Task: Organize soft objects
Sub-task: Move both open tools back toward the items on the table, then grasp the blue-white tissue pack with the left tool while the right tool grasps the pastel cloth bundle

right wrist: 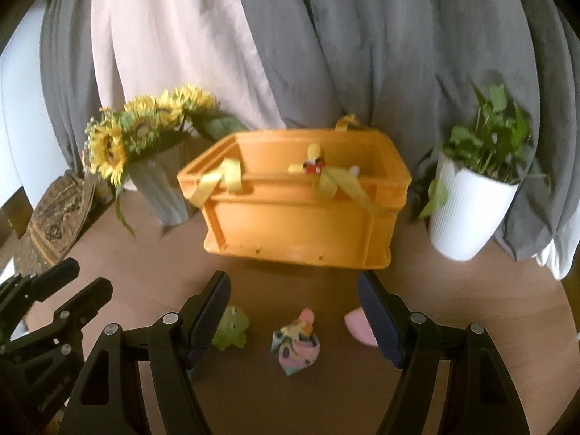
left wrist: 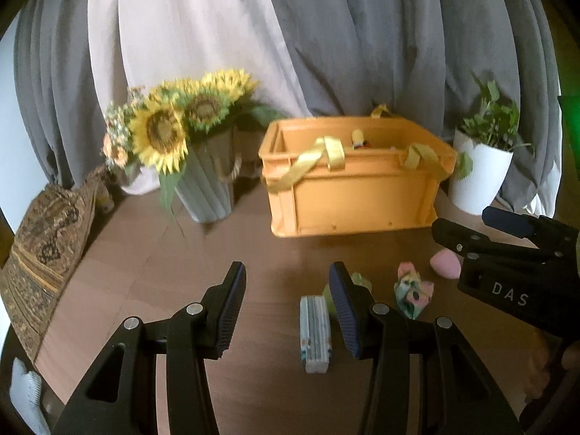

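Observation:
An orange crate (left wrist: 362, 195) with yellow straps stands at the back of the brown table; it also shows in the right wrist view (right wrist: 301, 228), with a small yellow-and-red toy (right wrist: 311, 163) inside. My left gripper (left wrist: 286, 290) is open and empty above the table, a striped pale block (left wrist: 314, 333) between its fingers and a green soft toy (left wrist: 359, 281) behind its right finger. My right gripper (right wrist: 293, 304) is open and empty over a pastel soft toy (right wrist: 295, 344), with the green toy (right wrist: 232, 330) at its left finger and a pink sponge (right wrist: 359, 326) at its right finger.
A vase of sunflowers (left wrist: 181, 137) stands left of the crate and a white potted plant (left wrist: 482, 170) right of it. A patterned cushion (left wrist: 43, 253) leans at the far left. Grey and white curtains hang behind. The right gripper's body (left wrist: 507, 253) reaches in over the pink sponge (left wrist: 446, 261).

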